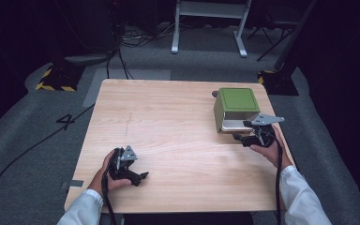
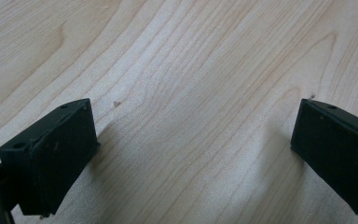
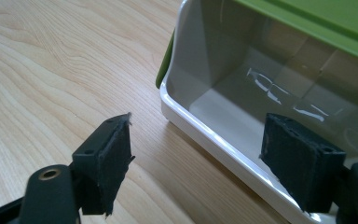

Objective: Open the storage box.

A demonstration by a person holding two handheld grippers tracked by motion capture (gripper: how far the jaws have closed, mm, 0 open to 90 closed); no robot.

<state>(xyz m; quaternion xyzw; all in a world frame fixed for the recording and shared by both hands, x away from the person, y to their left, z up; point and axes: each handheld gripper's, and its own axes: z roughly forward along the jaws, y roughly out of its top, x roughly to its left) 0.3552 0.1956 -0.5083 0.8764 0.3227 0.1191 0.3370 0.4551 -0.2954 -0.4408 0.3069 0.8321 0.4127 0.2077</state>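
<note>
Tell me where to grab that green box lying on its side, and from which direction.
Grip the white rim of the green box at its open mouth, coming from the person's side. The box lies tipped with its opening facing the right hand-held gripper, whose open jaws already straddle that thin lower lip: one outside on the table, one inside.

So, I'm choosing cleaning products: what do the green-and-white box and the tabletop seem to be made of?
The box looks like moulded plastic: glossy white inside with sharp light reflections, matte green outside. The tabletop shows pale wood grain with a smooth satin sheen; solid wood or printed laminate, I cannot tell.
</note>
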